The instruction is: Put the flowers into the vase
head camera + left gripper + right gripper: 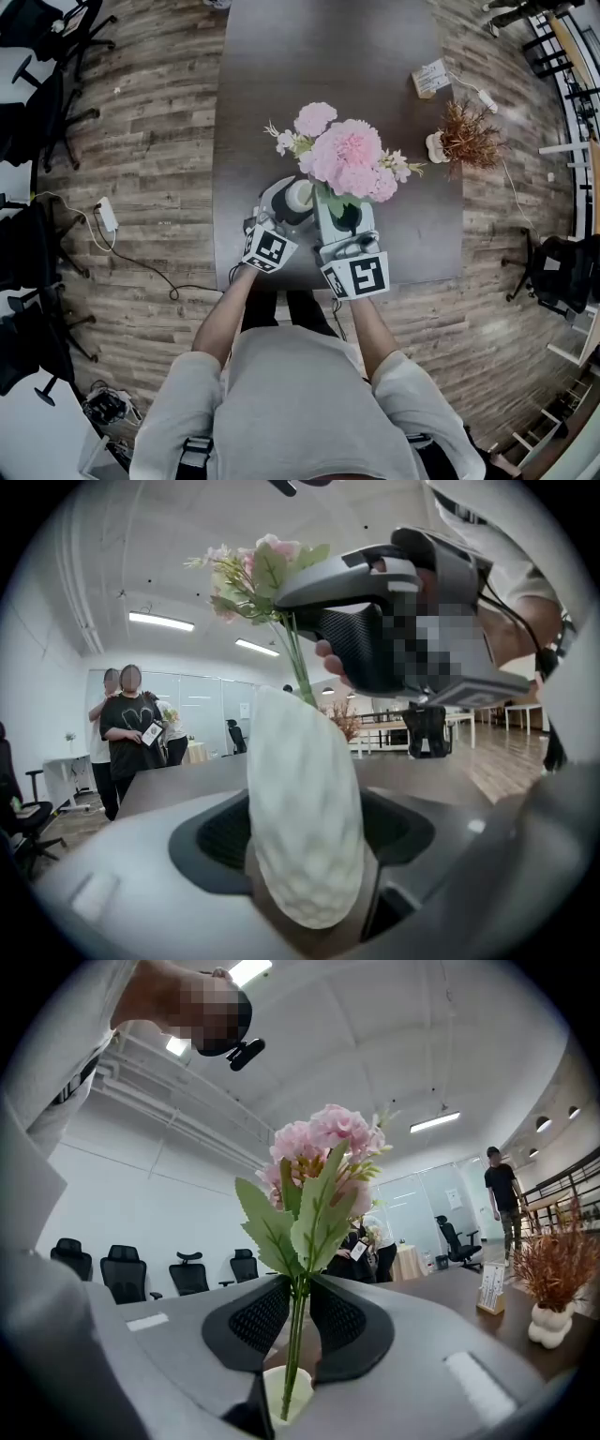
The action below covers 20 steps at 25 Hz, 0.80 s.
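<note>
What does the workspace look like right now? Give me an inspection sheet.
Surface: dark table.
Job's things: flowers, stems entering the mouth of the vase.
Clutter: dried plant, small card.
Grippers: left gripper shut on the vase; right gripper shut on the flowers' stems.
Cables: corded power strip on the floor, left.
Surroundings: wood floor, office chairs, people standing beyond.

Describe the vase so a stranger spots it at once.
On the dark table, find the near edge. The vase sits between the jaws of the left gripper. It is white, egg-shaped and dimpled, under pink flowers, unlike the brown dried plant.
</note>
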### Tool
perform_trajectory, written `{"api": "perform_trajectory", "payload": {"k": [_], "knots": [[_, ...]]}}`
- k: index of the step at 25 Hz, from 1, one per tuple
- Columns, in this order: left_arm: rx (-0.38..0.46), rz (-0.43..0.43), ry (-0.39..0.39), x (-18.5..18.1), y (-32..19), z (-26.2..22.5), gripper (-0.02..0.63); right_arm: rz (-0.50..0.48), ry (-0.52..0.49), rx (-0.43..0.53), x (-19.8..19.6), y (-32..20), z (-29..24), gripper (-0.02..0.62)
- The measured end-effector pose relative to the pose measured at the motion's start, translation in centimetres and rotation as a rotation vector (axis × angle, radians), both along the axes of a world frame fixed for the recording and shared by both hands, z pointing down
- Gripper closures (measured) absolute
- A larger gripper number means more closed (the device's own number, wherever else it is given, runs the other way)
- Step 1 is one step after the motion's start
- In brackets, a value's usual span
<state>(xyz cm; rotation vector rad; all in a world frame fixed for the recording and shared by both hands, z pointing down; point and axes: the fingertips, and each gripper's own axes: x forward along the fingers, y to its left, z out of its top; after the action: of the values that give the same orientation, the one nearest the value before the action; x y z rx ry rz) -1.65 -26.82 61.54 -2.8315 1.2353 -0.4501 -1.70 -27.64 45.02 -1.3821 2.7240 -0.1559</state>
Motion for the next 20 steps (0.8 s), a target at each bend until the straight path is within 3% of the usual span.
{"api": "perform_trajectory", "payload": {"k": [7, 14, 18, 20], "knots": [[0.003, -0.008, 0.005, 0.0, 0.1, -0.1, 0.261, 0.014, 0.051, -0.040, -0.6, 1.7, 4.0, 0.522], [0.006, -0.013, 0.007, -0.2, 0.3, 0.0, 0.261, 0.020, 0.239, -0.060, -0.8, 3.8, 8.9, 0.492], [0.011, -0.021, 0.012, -0.2, 0.1, 0.0, 0.261, 0.034, 0.204, -0.138, -0.3, 4.1, 9.9, 0.467], [0.013, -0.020, 0.014, -0.1, 0.2, 0.0, 0.261, 0.018, 0.166, -0.180, -0.2, 4.4, 9.8, 0.411]]}}
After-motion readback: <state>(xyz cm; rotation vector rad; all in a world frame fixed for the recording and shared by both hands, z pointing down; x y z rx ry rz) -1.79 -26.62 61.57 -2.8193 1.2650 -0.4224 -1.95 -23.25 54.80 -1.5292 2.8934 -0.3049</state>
